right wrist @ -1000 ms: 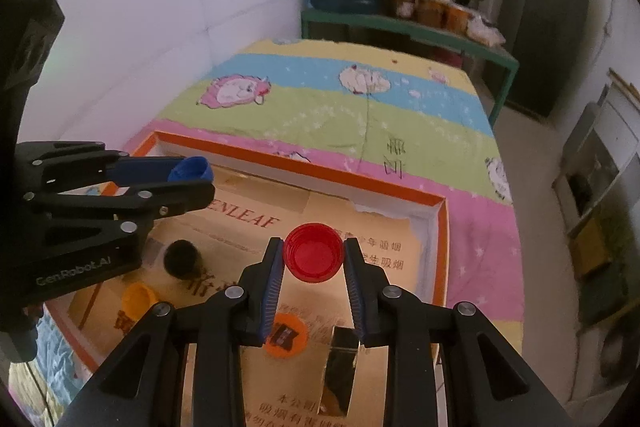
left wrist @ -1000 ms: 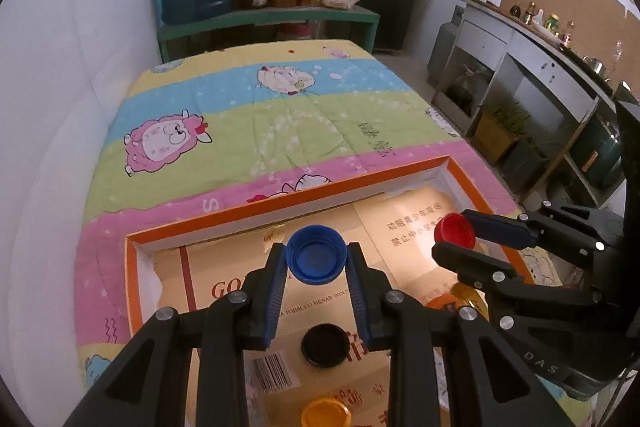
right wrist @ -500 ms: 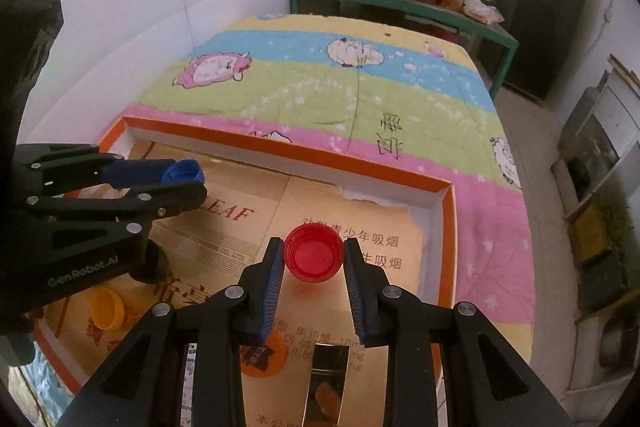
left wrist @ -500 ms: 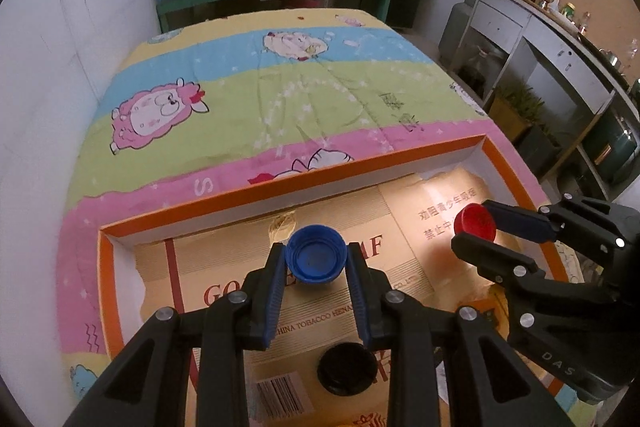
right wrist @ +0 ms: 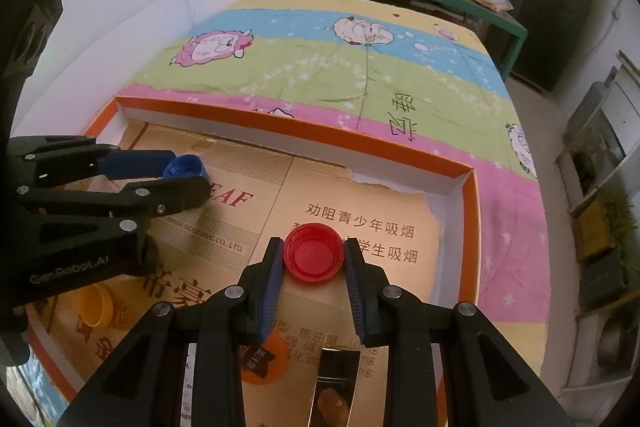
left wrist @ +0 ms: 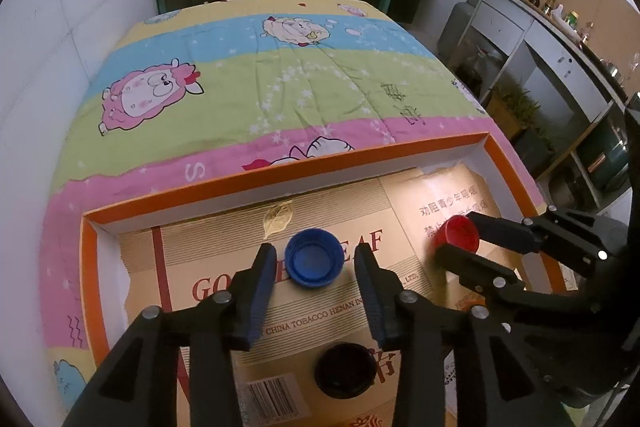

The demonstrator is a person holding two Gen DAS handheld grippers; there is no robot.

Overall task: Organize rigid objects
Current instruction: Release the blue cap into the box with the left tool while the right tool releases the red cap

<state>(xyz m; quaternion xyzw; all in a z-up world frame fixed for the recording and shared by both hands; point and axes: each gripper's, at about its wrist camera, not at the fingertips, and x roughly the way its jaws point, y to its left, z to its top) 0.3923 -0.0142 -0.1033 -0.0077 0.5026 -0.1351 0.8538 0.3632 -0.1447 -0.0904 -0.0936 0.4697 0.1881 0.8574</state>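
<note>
A blue bottle cap [left wrist: 313,257] lies hollow side up on the cardboard floor of an orange-rimmed tray [left wrist: 280,174]. My left gripper [left wrist: 315,275] is open, its fingers standing apart on either side of the cap. It also shows in the right wrist view [right wrist: 182,177], with the blue cap [right wrist: 185,165] between its fingers. My right gripper [right wrist: 313,269] is shut on a red bottle cap [right wrist: 314,251], low over the tray's right half. The red cap [left wrist: 457,234] also shows in the left wrist view.
A black cap [left wrist: 345,369], a yellow cap [right wrist: 96,305] and an orange disc [right wrist: 262,359] lie on the cardboard near the tray's front. The tray sits on a striped cartoon sheet [left wrist: 280,75]. A white wall stands at left, shelves behind, a counter at right.
Both grippers have moved down and forward into the tray. My left gripper has opened and let go of the blue cap, which now lies on the cardboard. My right gripper still holds the red cap.
</note>
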